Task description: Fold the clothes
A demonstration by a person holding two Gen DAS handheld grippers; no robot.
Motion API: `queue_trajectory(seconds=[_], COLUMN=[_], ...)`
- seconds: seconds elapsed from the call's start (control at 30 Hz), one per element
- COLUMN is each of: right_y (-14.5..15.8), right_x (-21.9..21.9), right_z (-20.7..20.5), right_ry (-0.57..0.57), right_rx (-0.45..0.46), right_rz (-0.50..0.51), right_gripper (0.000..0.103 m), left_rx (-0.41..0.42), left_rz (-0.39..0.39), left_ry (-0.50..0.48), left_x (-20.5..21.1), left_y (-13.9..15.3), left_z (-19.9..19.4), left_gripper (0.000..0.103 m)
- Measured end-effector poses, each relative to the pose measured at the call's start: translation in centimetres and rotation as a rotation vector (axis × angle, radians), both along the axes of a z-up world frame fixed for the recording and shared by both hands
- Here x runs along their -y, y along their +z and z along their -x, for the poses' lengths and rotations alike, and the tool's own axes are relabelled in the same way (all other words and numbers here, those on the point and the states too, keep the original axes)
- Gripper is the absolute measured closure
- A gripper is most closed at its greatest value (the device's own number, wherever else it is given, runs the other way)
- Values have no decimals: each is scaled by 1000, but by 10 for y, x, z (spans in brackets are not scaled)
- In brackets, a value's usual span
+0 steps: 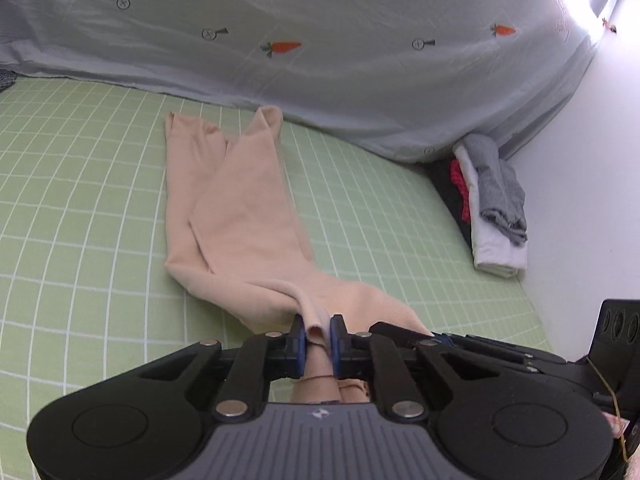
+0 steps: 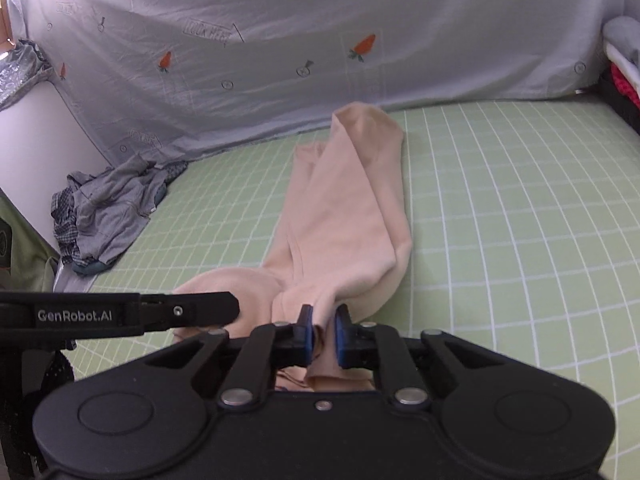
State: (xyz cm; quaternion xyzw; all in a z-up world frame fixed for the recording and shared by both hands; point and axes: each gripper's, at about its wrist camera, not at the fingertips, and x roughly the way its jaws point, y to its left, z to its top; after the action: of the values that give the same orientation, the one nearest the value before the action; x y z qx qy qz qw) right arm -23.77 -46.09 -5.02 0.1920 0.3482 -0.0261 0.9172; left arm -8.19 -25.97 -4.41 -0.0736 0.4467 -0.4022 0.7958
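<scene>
- On the green checked bed sheet (image 1: 80, 200) lies a pair of soft peach leggings (image 1: 236, 216), legs stretched toward the pale blue carrot-print cover (image 1: 320, 60)
- The left gripper (image 1: 316, 330) pinches a bunched fold of the waist end between its blue pads
- The right gripper (image 2: 322, 322) nips the same end, fabric gathered in its jaws
- A crumpled grey heap (image 2: 108, 216), perhaps shirts, sits near the bed's edge
- A folded stack of grey, white and red (image 1: 492, 208) rests by the wall

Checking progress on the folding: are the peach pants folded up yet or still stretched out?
Stretched out. The peach pants lie full length on the green sheet, both legs extended, not doubled over.
</scene>
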Motion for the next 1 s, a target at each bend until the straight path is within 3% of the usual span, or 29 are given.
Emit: queue_trajectory(seconds=[0.27, 0.5, 0.7, 0.83, 1.0], right_y=[51, 64, 54, 32, -15], right_x=[32, 48, 64, 80, 100], right_z=[-56, -109, -161, -207, -262], right_ry=[-1, -5, 1, -6, -21], right_rx=[187, 255, 247, 195, 90], right_rz=[7, 41, 83, 112, 90], right_gripper=[93, 93, 93, 93, 93], left_rx=[60, 123, 129, 115, 37], left_rz=[141, 159, 132, 76, -7], left_ry=[103, 142, 149, 137, 146], left_x=[5, 28, 57, 87, 121], left_y=[55, 78, 69, 55, 6], left_z=[-61, -103, -151, -188, -238], left_gripper=[90, 90, 90, 90, 90])
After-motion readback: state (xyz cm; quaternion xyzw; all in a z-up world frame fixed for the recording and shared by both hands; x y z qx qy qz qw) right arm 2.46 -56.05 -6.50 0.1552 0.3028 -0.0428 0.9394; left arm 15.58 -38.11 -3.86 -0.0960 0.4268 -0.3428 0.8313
